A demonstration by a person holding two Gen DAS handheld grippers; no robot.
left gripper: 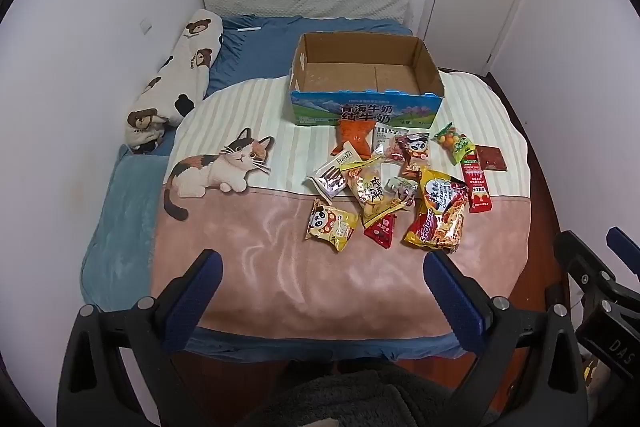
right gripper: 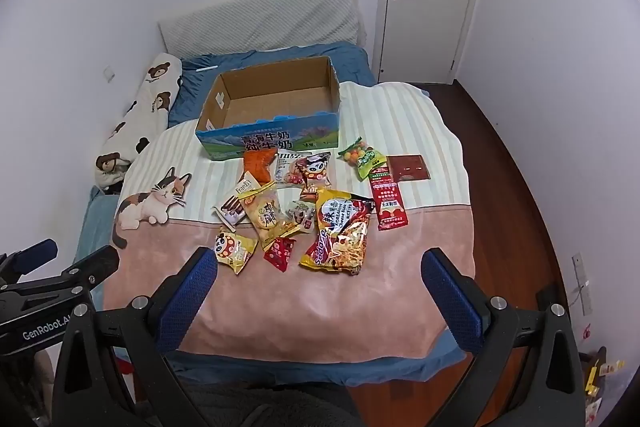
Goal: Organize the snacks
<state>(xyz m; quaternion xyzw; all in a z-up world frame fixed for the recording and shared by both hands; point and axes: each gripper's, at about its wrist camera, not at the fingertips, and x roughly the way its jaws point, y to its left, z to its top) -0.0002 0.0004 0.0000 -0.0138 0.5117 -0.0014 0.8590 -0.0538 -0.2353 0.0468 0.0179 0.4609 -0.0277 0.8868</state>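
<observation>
Fingers of the left gripper [left gripper: 322, 265] and right gripper [right gripper: 320, 263] are spread apart, holding nothing, poised above the bed's [left gripper: 256, 267] near edge. 1 open cardboard box [left gripper: 366, 107] sits mid-bed; roughly 12 snack packets [left gripper: 400, 183] cluster just before it, toward the right edge. Bare blanket lies between fingers and packets.

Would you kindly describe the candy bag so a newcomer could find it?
Start at the cardboard box on the bed. Right of its front corner lies the candy bag, beside a dark red square packet. It alone shows round coloured balls through clear plastic.
</observation>
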